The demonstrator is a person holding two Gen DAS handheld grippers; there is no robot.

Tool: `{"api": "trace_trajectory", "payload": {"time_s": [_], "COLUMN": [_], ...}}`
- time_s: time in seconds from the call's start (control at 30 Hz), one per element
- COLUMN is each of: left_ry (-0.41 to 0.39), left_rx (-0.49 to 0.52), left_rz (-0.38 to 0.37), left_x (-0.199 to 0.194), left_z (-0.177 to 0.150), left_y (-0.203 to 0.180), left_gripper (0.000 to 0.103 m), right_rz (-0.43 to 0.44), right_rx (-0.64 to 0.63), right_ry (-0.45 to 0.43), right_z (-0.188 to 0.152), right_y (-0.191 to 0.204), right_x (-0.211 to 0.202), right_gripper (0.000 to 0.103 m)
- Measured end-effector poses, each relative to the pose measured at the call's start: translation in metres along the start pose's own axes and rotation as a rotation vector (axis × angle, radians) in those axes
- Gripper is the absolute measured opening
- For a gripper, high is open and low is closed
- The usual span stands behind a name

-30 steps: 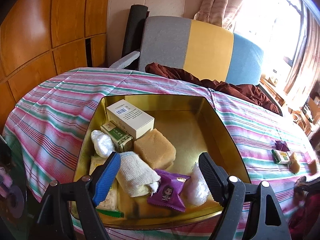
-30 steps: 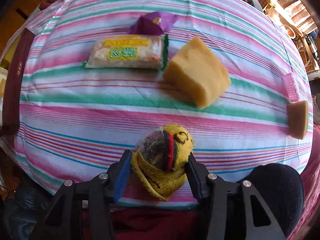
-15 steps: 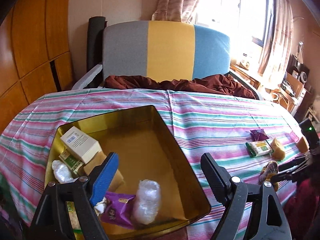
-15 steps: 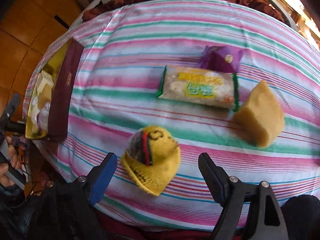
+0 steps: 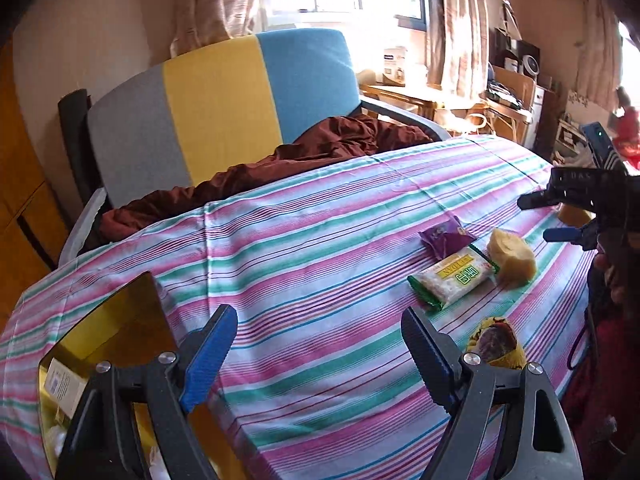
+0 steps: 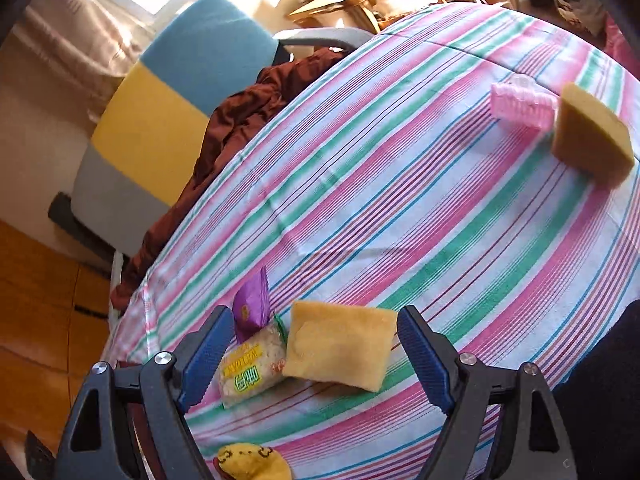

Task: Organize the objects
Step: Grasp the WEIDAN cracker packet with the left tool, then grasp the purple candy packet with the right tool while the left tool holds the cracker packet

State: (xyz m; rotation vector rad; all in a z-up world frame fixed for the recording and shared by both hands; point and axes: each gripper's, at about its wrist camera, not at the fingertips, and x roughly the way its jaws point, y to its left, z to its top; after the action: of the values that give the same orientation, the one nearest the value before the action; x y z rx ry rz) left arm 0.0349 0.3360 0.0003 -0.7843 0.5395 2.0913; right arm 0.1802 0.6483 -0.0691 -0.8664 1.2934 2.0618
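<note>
At the far left of the left wrist view, the gold metal tin (image 5: pixel 116 316) sits on the striped pink-and-green cloth of the desk (image 5: pixel 320 248), partly cut off by the frame, with a white carton (image 5: pixel 60 384) lying inside it. The left gripper (image 5: pixel 320 356) hangs over bare cloth just right of the tin, its jaws wide and empty.

Further right lie the loose things not yet put away. The rolled yellow sock (image 5: pixel 496 342) rests near the desk's front edge, just beyond the left gripper's right finger. Behind it, the clear snack packet with green ends (image 5: pixel 454 278) lies with its long axis running diagonally, touching the purple foil sachet (image 5: pixel 446 236) at one end and the tan sponge block (image 5: pixel 512 260) at the other.

The right gripper (image 6: pixel 316 356) is also spread wide and holds nothing. In its own view the tan sponge block (image 6: pixel 340 350) sits directly between the jaws, its long axis across the gap, so this hand looks far better placed to take it. The snack packet (image 6: pixel 250 368) crowds the left finger, so closing may nudge it. Far right, a second tan sponge (image 6: pixel 592 140) and a pink ribbed roller (image 6: pixel 522 106) sit well apart near the desk's far edge. Between cluster and tin the cloth shows open room.
</note>
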Motion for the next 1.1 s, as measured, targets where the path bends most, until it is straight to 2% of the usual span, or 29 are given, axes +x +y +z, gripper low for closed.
{"api": "trace_trajectory", "payload": {"time_s": [0.1,0.27,0.43,0.63,0.73,0.83,0.93,0.97,1.1], "left_ry": [0.024,0.05,0.081,0.134,0.155,0.178,0.223,0.225,0.216], "left_rx": [0.061,0.219,0.324,0.459,0.517,0.508,0.399,0.374,0.333], "left_rz": [-0.038,-0.126,-0.222,-0.299,-0.31,-0.326,-0.399,-0.403,-0.386], "left_x": [0.023,0.057,0.088,0.118,0.132,0.145,0.151,0.151,0.142], "left_z": [0.009,0.02,0.03,0.035,0.034,0.033,0.036,0.035,0.027], "left_y": [-0.016,-0.05,-0.08,-0.116,-0.132,-0.139,-0.132,-0.13,-0.119], "left_gripper": [0.085,0.079,0.078,0.078,0.078,0.078,0.058,0.055,0.053], "right_rz": [0.059,0.087,0.108,0.123,0.133,0.138,0.136,0.135,0.119], "right_rx": [0.046,0.037,0.043,0.051,0.055,0.061,0.067,0.067,0.058], "right_ry": [0.009,-0.001,-0.001,-0.001,0.003,0.003,0.004,0.006,0.009], "right_z": [0.002,0.003,0.003,0.004,0.004,0.005,0.005,0.005,0.005], "right_y": [-0.006,-0.001,-0.007,-0.011,-0.012,-0.013,-0.015,-0.015,-0.013], "right_x": [0.002,0.003,-0.001,0.001,0.002,0.001,0.002,0.002,0.003], "right_gripper": [0.085,0.085,0.085,0.085,0.085,0.085,0.085,0.085,0.085]}}
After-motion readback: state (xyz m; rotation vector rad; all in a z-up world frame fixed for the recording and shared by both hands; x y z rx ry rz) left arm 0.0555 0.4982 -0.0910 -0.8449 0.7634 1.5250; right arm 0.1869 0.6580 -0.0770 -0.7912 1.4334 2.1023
